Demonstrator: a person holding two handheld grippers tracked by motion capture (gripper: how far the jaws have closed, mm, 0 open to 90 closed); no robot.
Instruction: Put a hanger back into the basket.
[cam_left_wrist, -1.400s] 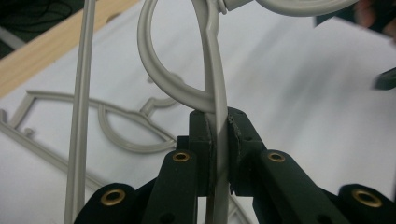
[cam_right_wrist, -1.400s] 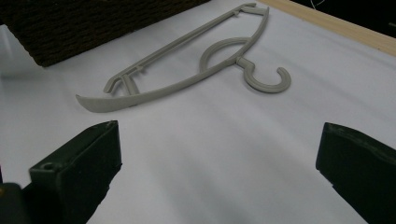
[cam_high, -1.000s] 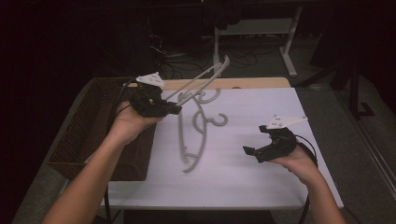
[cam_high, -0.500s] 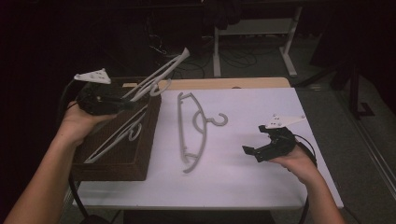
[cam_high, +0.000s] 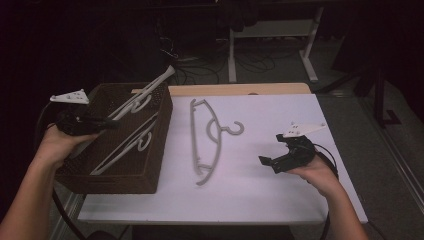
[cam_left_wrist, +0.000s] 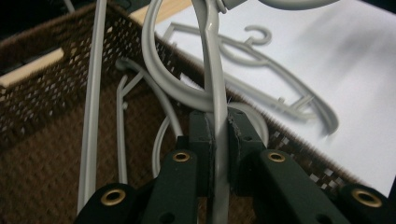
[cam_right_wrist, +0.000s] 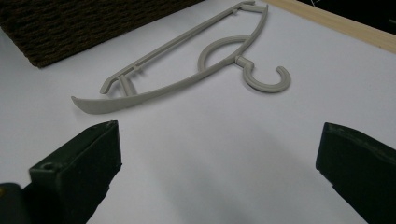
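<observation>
My left gripper (cam_high: 107, 124) (cam_left_wrist: 219, 123) is shut on the thin bar of a grey plastic hanger (cam_high: 142, 95) (cam_left_wrist: 212, 70), which slants up and away over the brown wicker basket (cam_high: 165, 125) (cam_left_wrist: 46, 93). A second grey hanger (cam_high: 127, 147) (cam_left_wrist: 122, 135) lies inside the basket. A third hanger (cam_high: 210, 135) (cam_right_wrist: 187, 84) lies flat on the white table (cam_high: 280, 200), hook to the right. My right gripper (cam_high: 267, 162) (cam_right_wrist: 219, 140) rests low at the table's right, jaws wide apart with nothing between them, pointing toward that hanger.
The basket stands at the table's left edge, and its side (cam_right_wrist: 70, 23) shows beyond the flat hanger. A wooden strip (cam_high: 240, 89) runs along the table's far edge. Behind it are a white desk frame (cam_high: 232, 55) and cables on a dark floor.
My left gripper has carried its hanger leftward from beside the table's hanger to above the basket. The right gripper has stayed where it was.
</observation>
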